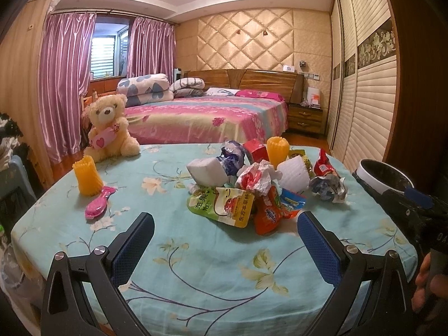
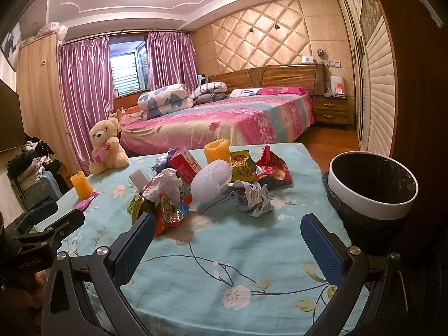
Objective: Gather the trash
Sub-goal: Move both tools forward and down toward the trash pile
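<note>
Right wrist view: a crumpled paper ball (image 2: 252,197) is seen at 12 o'clock of the right hand-held gripper (image 2: 228,233), spread wide and empty; the bin (image 2: 372,193) lies at 2 o'clock.

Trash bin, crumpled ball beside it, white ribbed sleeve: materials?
Trash bin: smooth white rim, likely plastic; glossy wrinkled black film liner.
Crumpled ball: printed paper or thin wrapper, holding sharp creases.
White ribbed sleeve: probably foam fruit netting, matte and mesh-textured.

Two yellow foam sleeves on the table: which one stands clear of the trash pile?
The yellow sleeve beside the pink hairbrush, near the teddy bear. The other yellow sleeve stands among the wrappers at the back of the pile.
</note>
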### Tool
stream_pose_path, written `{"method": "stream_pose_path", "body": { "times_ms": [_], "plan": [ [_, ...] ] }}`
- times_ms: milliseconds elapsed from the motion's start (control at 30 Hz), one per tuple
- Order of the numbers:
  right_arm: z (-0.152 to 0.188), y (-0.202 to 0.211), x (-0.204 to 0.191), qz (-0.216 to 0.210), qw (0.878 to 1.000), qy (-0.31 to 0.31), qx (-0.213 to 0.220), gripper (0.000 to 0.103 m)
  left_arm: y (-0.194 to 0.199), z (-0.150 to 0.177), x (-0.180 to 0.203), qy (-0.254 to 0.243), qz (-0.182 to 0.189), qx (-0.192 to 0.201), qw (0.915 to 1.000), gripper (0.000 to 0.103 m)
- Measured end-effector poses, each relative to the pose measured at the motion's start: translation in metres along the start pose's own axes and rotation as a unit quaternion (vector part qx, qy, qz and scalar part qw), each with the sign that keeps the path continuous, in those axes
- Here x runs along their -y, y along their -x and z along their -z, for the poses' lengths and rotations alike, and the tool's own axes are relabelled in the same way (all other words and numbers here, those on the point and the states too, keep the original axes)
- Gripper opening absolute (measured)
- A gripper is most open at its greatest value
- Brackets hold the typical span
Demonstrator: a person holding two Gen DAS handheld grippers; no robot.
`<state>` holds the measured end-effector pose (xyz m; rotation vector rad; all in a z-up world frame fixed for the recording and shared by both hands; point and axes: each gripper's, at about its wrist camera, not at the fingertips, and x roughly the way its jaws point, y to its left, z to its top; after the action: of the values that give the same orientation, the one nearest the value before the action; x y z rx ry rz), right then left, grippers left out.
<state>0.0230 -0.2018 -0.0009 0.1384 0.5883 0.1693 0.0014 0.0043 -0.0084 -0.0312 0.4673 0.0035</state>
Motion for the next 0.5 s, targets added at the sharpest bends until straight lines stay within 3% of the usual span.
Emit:
{"method": "stream_pose_path", "body": {
  "times_ms": [500],
  "plan": [
    [0.0,-0.023,0.005,-0.004,0.999,-0.006,-0.032,0.103,-0.039,0.002,-0.007,0.006,-0.002,-0.052,0.9986,0.101]
  ]
}}
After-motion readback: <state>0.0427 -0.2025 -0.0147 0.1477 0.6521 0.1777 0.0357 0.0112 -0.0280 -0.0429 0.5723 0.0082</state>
